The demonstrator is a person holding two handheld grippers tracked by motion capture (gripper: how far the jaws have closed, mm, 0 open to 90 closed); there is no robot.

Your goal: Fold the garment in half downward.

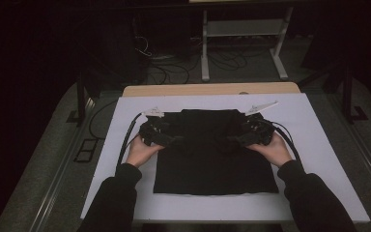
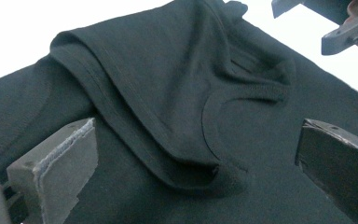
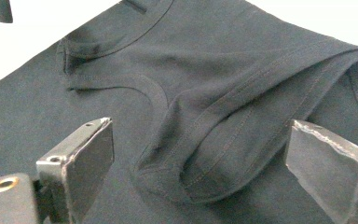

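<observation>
Black T-shirt (image 1: 212, 159) lies flat on the white worktop (image 1: 319, 145), its top part folded down; in the dim high view we can barely separate the dark cloth from our tools. Left tool (image 2: 196, 163) and right tool (image 3: 198, 163) both stand wide open over folded sleeve hems, seemingly gripping nothing. Fabric looks soft knit, with stitched hems and a ribbed collar (image 3: 121, 81).

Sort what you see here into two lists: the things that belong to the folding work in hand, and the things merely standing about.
In the job:
black garment, partly folded on the white board
left gripper, jaws open over a folded sleeve
right gripper, jaws open over the other sleeve

Standing about:
white frame beyond the table
cables on the floor
</observation>
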